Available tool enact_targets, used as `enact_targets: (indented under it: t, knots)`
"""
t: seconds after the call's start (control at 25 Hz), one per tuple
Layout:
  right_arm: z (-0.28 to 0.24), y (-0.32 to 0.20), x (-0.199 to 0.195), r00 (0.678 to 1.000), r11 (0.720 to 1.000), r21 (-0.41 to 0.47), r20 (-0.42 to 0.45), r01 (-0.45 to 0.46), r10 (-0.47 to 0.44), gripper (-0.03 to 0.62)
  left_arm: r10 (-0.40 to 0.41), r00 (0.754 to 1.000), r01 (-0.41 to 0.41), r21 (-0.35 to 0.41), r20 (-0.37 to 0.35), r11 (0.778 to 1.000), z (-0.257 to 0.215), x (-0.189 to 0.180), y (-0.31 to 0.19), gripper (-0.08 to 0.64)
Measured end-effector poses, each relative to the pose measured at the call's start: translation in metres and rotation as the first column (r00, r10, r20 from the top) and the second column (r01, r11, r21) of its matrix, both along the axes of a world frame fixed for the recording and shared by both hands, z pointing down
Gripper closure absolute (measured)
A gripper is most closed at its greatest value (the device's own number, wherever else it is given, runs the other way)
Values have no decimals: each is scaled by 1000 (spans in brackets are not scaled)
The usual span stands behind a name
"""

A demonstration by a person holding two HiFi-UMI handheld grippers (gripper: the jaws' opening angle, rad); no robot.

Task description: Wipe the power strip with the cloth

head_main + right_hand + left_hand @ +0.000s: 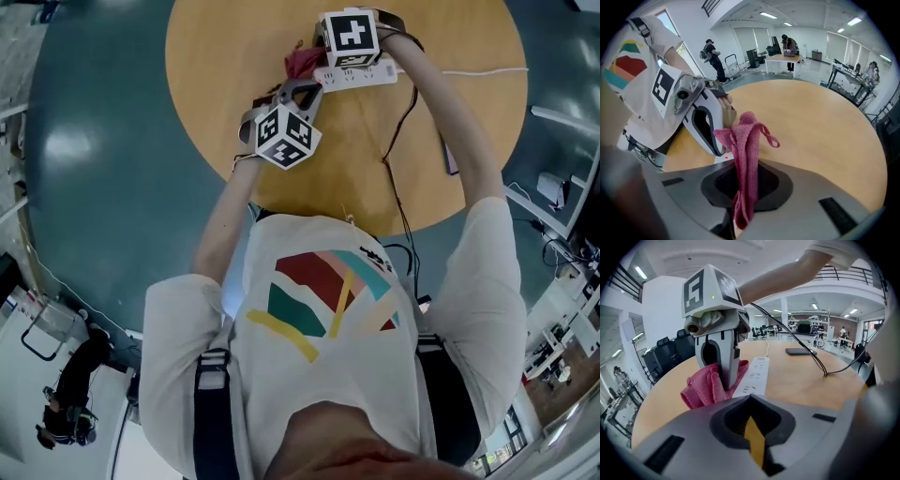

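I see a round wooden table [225,66] standing on a teal floor [94,187]; in the left gripper view a dark flat phone [800,351] lies on its top toward two o'clock; black office chairs [675,350] stand past the table's rim at nine o'clock; a railed gallery [843,273] runs overhead at one o'clock. In the right gripper view a person with a backpack [714,58] stands beyond the table at eleven o'clock; another person [789,46] leans over a far desk [780,60] at twelve. In the head view, a person in dark clothes [70,398] stands at seven o'clock, near a metal-frame cart [42,328].
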State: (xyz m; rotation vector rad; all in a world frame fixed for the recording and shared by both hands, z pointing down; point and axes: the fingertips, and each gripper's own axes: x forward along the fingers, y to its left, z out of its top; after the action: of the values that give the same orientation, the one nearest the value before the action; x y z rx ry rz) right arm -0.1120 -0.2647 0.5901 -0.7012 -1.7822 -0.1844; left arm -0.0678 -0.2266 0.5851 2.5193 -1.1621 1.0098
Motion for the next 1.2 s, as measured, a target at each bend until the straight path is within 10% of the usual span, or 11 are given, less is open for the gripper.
enact_targets:
  t: [0.56, 1.2]
  knots:
    - [8, -9, 22, 997, 999, 30, -71, 40, -37, 554, -19, 1000, 19, 1, 6, 1000, 1, -4, 1, 520]
    - [23, -74, 173, 956, 952, 242, -179, -185, 231, 552, -45, 999, 45, -12, 19, 999, 5, -9, 4, 518]
